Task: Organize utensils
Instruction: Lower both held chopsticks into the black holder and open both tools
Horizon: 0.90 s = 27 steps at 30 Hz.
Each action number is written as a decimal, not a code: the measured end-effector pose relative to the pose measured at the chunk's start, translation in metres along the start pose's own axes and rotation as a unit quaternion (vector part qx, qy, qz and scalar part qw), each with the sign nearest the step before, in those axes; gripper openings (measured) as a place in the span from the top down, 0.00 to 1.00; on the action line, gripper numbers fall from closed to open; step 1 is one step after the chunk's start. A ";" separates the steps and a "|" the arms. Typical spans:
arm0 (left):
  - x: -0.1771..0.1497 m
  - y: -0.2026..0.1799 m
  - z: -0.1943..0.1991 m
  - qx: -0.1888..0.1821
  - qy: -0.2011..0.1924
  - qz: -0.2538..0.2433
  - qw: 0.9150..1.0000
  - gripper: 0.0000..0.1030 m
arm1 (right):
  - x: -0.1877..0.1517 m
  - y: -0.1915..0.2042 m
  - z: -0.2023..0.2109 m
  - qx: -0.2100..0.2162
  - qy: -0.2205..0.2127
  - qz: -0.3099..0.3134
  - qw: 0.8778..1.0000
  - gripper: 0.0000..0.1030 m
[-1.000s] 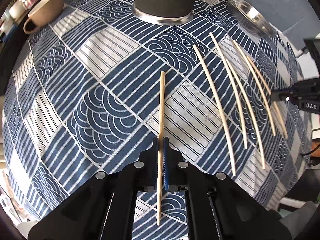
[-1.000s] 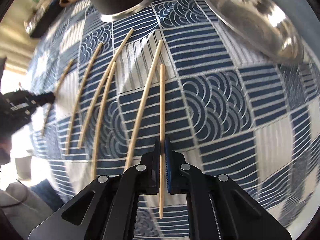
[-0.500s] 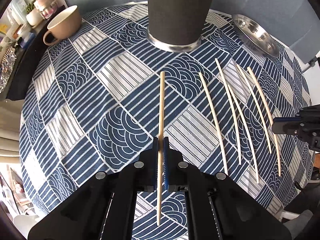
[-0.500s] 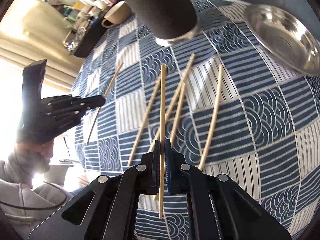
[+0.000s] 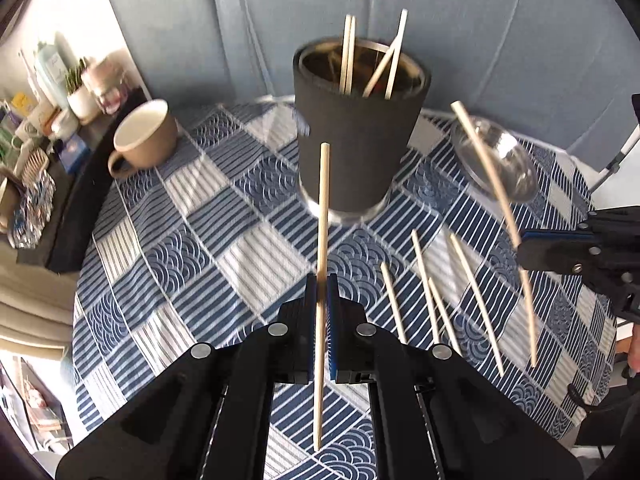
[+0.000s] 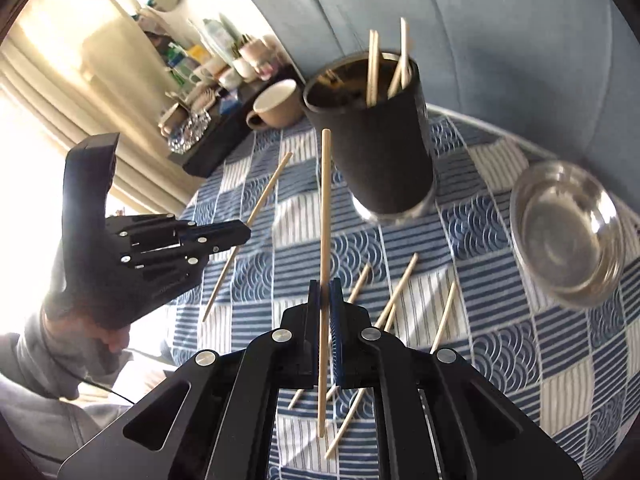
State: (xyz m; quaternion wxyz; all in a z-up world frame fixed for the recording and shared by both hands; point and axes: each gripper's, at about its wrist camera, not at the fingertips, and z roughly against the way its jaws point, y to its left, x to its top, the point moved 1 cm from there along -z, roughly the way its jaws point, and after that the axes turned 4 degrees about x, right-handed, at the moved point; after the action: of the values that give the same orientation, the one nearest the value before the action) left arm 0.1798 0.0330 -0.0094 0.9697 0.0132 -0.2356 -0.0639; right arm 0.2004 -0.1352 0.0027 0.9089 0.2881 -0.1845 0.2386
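A pale wooden chopstick [image 5: 322, 280] runs up the middle of the left wrist frame, pinched partway along its length between the closed jaws of the left gripper [image 5: 321, 292], raised above the cloth with its tip in front of the black cylindrical holder [image 5: 360, 136]. In the right wrist frame a second pale wooden chopstick [image 6: 325, 240] stands likewise at centre, clamped by the closed right gripper [image 6: 325, 300]. The holder, at upper centre, already contains several upright chopsticks [image 5: 349, 54]. Four loose chopsticks [image 5: 424, 292] lie on the blue-and-white patterned tablecloth [image 5: 208, 240] at lower right of the left view. A shallow steel bowl [image 6: 568, 236] sits at the right of the right view, and a beige ceramic mug [image 5: 140, 140] sits at upper left of the left view, beside a cluttered dark shelf [image 5: 60, 216].
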 end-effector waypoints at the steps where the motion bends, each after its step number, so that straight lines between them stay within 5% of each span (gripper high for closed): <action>1: 0.007 -0.001 0.005 -0.001 -0.007 -0.002 1.000 0.96 | 0.007 0.002 0.002 -0.002 -0.005 0.004 1.000 0.95; 17: 0.099 0.005 0.050 -0.031 -0.098 -0.007 0.995 0.96 | 0.103 0.010 0.044 -0.031 -0.123 -0.002 0.992 0.95; 27: 0.151 0.014 0.044 -0.077 -0.146 0.000 0.986 0.95 | 0.147 -0.001 0.036 -0.037 -0.187 -0.012 0.982 0.95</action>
State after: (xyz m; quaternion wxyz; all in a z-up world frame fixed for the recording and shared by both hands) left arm 0.2940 0.0272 0.0993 0.9229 -0.0710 -0.3693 -0.0829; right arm 0.3135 -0.1096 0.0993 0.8710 0.2964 -0.3566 0.1625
